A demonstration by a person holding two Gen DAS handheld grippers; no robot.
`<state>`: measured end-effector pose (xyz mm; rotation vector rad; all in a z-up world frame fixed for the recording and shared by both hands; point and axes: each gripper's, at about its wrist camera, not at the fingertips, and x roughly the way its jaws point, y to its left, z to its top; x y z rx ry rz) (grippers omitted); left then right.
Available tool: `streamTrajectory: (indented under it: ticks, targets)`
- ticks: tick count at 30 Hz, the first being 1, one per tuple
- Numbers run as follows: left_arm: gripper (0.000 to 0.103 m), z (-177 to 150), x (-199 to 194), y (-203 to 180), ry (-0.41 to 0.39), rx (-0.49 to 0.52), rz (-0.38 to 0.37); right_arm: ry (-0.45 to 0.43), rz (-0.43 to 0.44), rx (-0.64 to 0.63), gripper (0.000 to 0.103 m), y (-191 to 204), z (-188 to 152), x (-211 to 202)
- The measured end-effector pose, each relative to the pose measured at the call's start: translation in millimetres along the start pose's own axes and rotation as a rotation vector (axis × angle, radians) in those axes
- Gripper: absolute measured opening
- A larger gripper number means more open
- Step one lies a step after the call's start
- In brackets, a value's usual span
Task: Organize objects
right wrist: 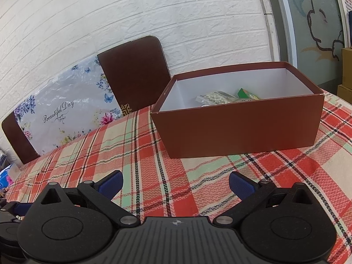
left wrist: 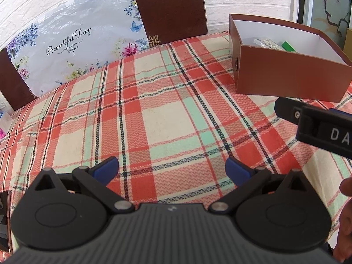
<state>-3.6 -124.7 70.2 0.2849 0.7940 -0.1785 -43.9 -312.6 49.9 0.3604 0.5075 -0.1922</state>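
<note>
My right gripper [right wrist: 176,184], fingers apart and empty, faced the brown box [right wrist: 237,129] at one o'clock, long side across; my left gripper [left wrist: 171,169], also spread, sat farther off.

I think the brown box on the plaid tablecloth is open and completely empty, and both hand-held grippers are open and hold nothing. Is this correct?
Not quite: the brown box is open but not empty. The right wrist view shows a packet of white beads and a green package inside it. The rest holds: it stands on the plaid tablecloth, and the left hand-held gripper and right hand-held gripper are open, holding nothing.
</note>
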Motion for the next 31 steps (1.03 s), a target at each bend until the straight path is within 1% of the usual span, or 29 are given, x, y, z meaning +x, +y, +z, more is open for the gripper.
streamTrajectory:
  ticks: [25,31]
  targets:
    - [0.103,-2.2,6.0,1.6,0.026,-0.009,-0.009,0.013,0.003,0.0,0.101,4.4,-3.4,4.5]
    - [0.103,-2.4,-1.5,0.3,-0.04,0.001,-0.013,0.012,0.0,-0.004,0.101,4.6,-3.3,4.4]
